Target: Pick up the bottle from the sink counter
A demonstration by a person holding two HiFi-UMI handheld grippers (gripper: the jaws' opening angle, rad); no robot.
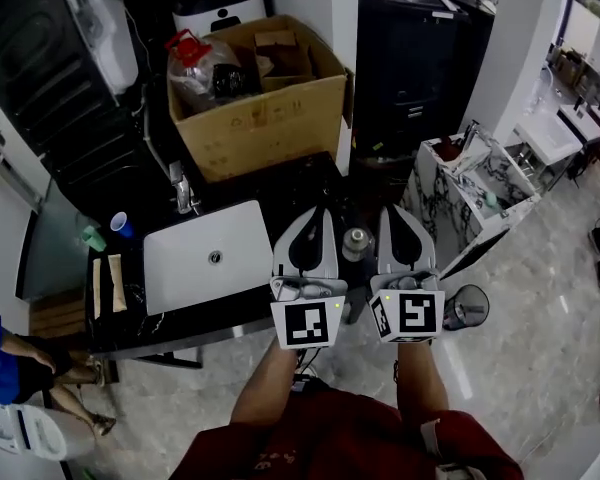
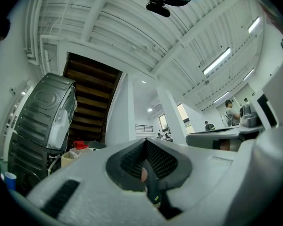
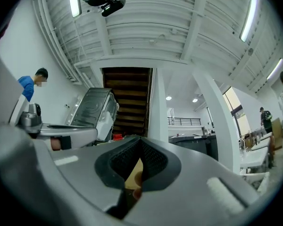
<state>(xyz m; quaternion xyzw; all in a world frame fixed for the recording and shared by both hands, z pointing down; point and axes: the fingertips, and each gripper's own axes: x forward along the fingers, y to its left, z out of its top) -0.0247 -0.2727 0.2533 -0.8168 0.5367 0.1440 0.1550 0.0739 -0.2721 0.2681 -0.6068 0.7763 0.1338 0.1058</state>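
Note:
The bottle (image 1: 355,242), small with a grey cap, stands upright at the right end of the black sink counter (image 1: 230,313). It is between my two grippers and neither one touches it. My left gripper (image 1: 315,216) is just left of it and my right gripper (image 1: 400,213) just right of it, both pointing away from me. In the left gripper view the left gripper (image 2: 146,145) has its jaws together with nothing in them. The right gripper (image 3: 139,142) is likewise shut and empty. The bottle's grey top (image 3: 31,117) shows beyond the other gripper.
A white sink basin (image 1: 208,258) with a faucet (image 1: 183,190) is set in the counter, left of the grippers. A blue cup (image 1: 121,225) stands at the far left. Behind is a cardboard box (image 1: 265,108) of clutter. A marble-topped stand (image 1: 470,183) is at the right, a person (image 1: 5,368) at the lower left.

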